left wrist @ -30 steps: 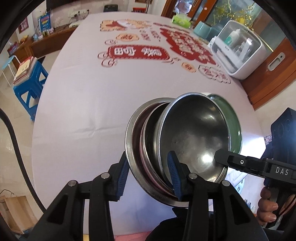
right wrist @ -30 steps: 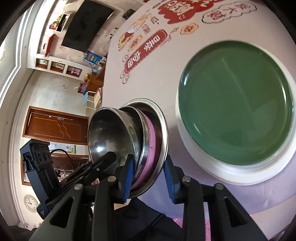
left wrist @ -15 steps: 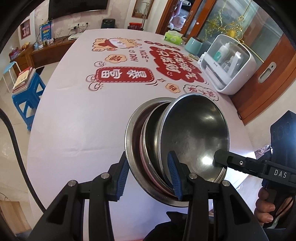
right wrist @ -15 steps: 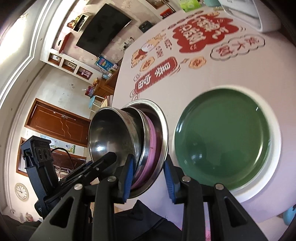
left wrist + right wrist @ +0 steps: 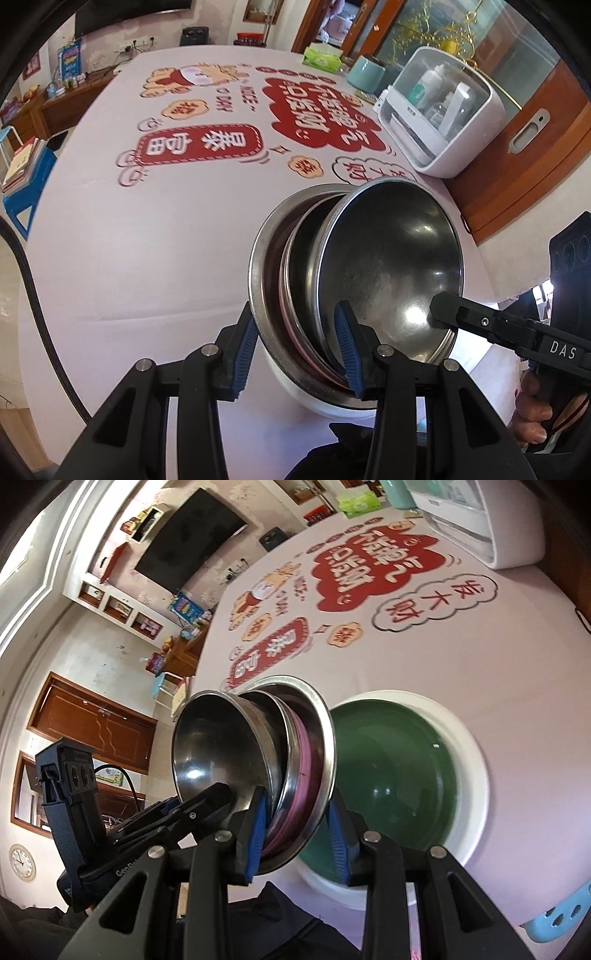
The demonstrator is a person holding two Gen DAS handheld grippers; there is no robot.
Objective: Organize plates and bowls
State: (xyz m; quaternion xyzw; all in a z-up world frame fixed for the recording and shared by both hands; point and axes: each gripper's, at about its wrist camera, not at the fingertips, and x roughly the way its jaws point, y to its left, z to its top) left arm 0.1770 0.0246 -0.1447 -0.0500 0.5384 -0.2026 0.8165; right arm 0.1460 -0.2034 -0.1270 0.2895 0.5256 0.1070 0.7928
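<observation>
Stainless steel dominates both views: a nested stack of metal bowls is held tilted on edge above the worktop, its open side turned toward the person. The left gripper is clamped on the stack's lower rim, one blue pad against the outside of the widest outer bowl and the other pad inside the innermost bowl. The right gripper grips the same stack from the opposite side, its blue pads pressing the rim edges of the layered bowls, where a pink bowl shows sandwiched between the steel ones. In the left wrist view, a black finger of the right gripper reaches into the shiny inner bowl, and a hand is seen around its handle at the lower right edge. Behind the stack, in the right wrist view, a green plate with a wide white rim lies flat on the worktop near its close edge; the stack partly overlaps it in the picture, and whether they touch cannot be told. The worktop is covered by a pale pink cloth with red and white printed characters. At its far side stand a white storage box with a clear domed lid, a teal cup and a green tissue pack.
</observation>
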